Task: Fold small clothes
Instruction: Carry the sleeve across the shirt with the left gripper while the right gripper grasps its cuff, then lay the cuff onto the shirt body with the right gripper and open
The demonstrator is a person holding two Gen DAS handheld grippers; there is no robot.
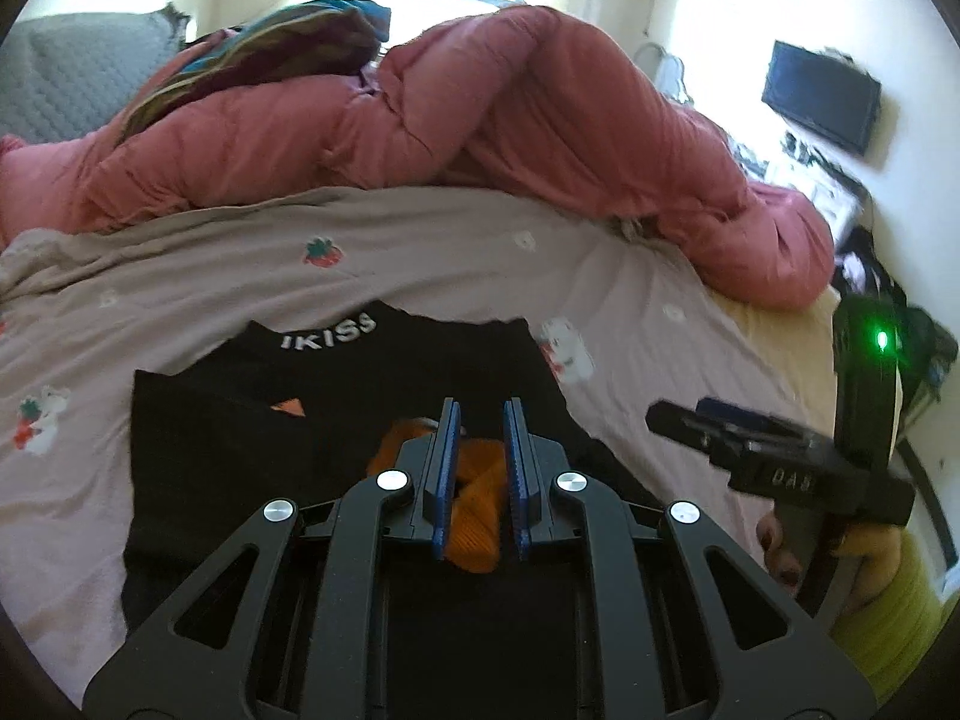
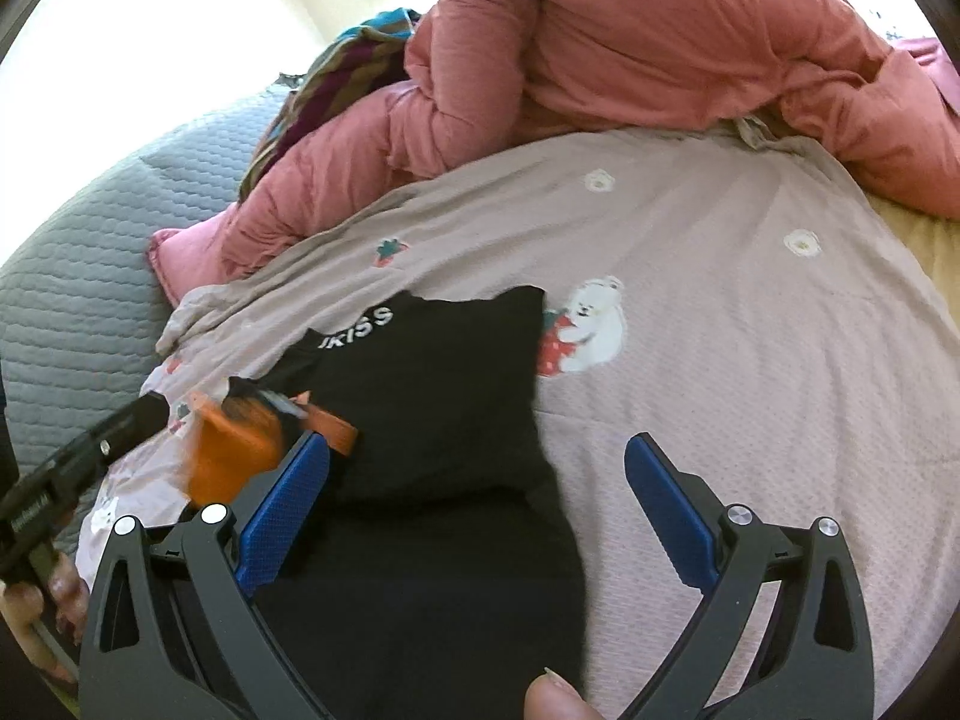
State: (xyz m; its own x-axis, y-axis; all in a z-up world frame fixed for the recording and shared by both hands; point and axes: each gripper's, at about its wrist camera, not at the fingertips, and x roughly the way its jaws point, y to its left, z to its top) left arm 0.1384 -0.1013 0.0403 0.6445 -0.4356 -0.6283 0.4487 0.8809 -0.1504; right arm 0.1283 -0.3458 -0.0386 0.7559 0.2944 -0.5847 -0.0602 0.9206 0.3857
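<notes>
Left wrist view: the left gripper (image 1: 483, 414) has its blue pads drawn close, pinching a bunch of orange fabric (image 1: 474, 504) that hangs over the black garment (image 1: 252, 450). That garment, with white letters along its far edge, lies spread on the pale pink printed sheet (image 1: 420, 258), at the near side of the bed. A rumpled pink duvet (image 1: 540, 120) is heaped at the far side. To the right, near the bed's edge, the right gripper (image 2: 480, 450) stands spread wide above the black cloth, pinching nothing; a hand (image 1: 864, 570) grips its handle.
</notes>
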